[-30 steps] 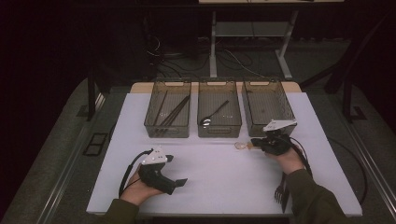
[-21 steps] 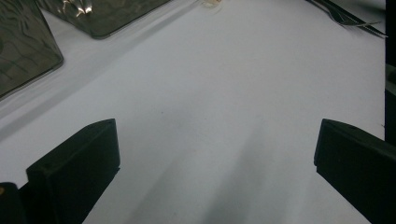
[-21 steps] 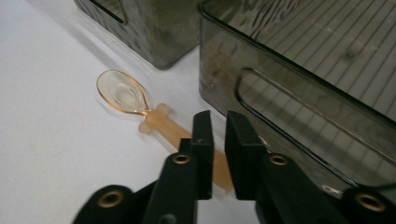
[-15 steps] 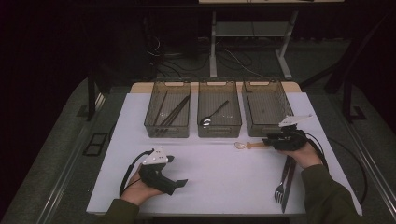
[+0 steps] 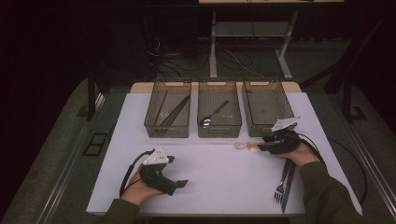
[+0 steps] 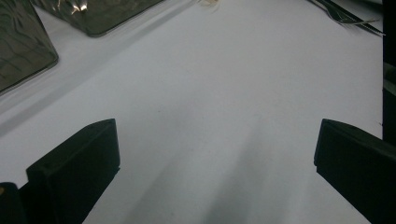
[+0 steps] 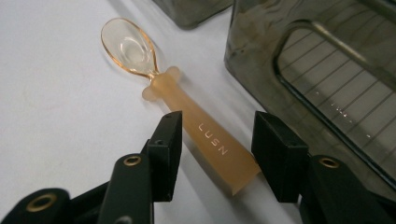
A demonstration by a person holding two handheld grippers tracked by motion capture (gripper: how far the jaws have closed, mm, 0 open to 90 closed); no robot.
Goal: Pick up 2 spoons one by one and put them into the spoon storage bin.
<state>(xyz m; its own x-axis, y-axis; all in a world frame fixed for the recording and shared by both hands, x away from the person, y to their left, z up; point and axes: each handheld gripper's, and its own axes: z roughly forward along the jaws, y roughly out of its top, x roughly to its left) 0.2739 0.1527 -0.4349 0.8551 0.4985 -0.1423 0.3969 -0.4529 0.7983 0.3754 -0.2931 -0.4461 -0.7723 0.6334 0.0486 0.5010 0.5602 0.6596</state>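
- Worktop (image 5: 210,177), white and broad, is carrying three dark see-through bins along its far edge: the left bin (image 5: 167,133) holding chopsticks, the middle bin (image 5: 219,132) holding a dark spoon (image 5: 214,114), the right bin (image 5: 267,130) looking empty
- Right hand-held gripper (image 5: 262,146) has just been opening its jaws; a second ago it sat closer to the middle of the worktop, and now it is lying low just in front of the right bin
- Jaws are standing partly apart on either side of the spoon's handle with a gap at each pad, so I judge the spoon is either freshly let go or being lined up for a new grip
- Left hand-held gripper (image 5: 181,184) is resting wide open and empty near the front edge, keeping the same place as before
- Fork and a knife (image 5: 284,184) are lying together by the right forearm, untouched
- Baby spoon (image 7: 180,100), translucent amber with a clear oval bowl and a flared flat handle lettered LUSN, is lying flat on the worktop just beside the right bin's front wall, bowl pointing away from the right hand-held gripper
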